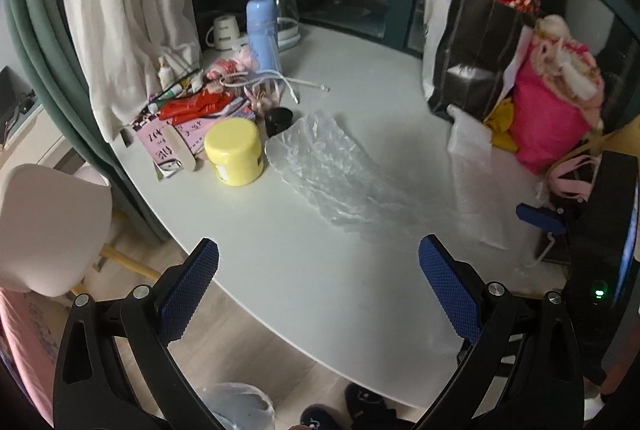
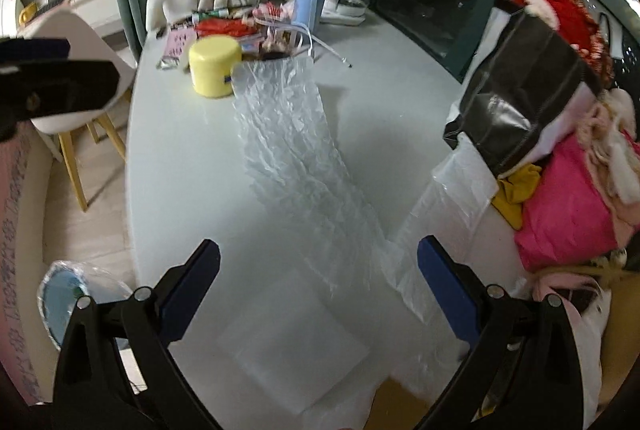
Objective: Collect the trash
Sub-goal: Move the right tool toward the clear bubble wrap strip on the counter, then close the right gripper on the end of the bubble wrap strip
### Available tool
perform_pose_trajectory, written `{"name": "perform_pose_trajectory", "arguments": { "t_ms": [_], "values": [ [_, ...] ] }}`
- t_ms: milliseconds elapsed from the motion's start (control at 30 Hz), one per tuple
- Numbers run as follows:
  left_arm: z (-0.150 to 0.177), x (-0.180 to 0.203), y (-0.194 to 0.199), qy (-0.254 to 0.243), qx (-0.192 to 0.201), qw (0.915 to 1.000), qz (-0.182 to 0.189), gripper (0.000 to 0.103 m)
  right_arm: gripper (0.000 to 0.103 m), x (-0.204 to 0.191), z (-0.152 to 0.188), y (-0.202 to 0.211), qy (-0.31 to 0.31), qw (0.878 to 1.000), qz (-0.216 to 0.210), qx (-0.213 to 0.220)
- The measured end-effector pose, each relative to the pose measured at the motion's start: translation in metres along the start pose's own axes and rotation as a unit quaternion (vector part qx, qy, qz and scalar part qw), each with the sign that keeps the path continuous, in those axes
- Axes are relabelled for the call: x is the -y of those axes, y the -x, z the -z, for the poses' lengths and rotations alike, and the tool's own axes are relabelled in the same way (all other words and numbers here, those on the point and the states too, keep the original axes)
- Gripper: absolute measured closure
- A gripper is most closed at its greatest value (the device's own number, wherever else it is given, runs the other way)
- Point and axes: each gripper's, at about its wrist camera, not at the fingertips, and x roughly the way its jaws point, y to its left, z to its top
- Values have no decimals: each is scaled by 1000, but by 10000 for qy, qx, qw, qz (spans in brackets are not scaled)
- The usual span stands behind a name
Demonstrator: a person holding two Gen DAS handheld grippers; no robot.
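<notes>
A long crumpled clear plastic sheet [image 1: 320, 166] lies across the white table [image 1: 320, 290]; it also shows in the right wrist view [image 2: 288, 134]. A second clear plastic piece [image 2: 452, 190] lies beside it at the right, and a flat white sheet [image 2: 292, 338] lies near the table's front. My left gripper [image 1: 318, 270] is open and empty above the table's near edge. My right gripper [image 2: 318, 270] is open and empty above the near end of the crumpled sheet. The left gripper also shows at the left of the right wrist view [image 2: 52, 86].
A yellow jar [image 1: 234, 152], blue flask [image 1: 262, 34], glass kettle [image 1: 280, 2], mug and clutter stand at the table's back left. Bags [image 1: 480, 50] and a pink bundle [image 1: 548, 118] crowd the right. A bin with a liner [image 2: 64, 298] stands on the floor; a white chair [image 1: 44, 226] is left.
</notes>
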Motion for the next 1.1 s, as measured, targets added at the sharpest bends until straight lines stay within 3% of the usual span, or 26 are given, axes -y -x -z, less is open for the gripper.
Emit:
{"name": "perform_pose_trajectory", "arguments": {
  "t_ms": [167, 633, 667, 700, 867, 1100],
  "values": [
    [1, -1, -33, -59, -97, 9999, -57, 6, 7, -2, -2, -46, 226, 9997, -28, -94],
    [6, -9, -81, 97, -248, 9996, -34, 6, 7, -3, -3, -105, 253, 9990, -106, -350],
    [6, -9, -82, 115, -258, 9996, -36, 6, 13, -3, -3, -107, 268, 9990, -105, -348],
    [7, -10, -82, 142, -267, 9995, -28, 6, 27, -4, -3, -110, 306, 9988, -97, -383],
    [7, -12, -85, 204, -279, 9994, -33, 6, 34, -5, -4, -119, 301, 9983, -134, -487],
    [6, -14, -83, 193, -244, 9995, -39, 6, 62, -5, -6, -125, 243, 9984, -135, -490]
  ]
}}
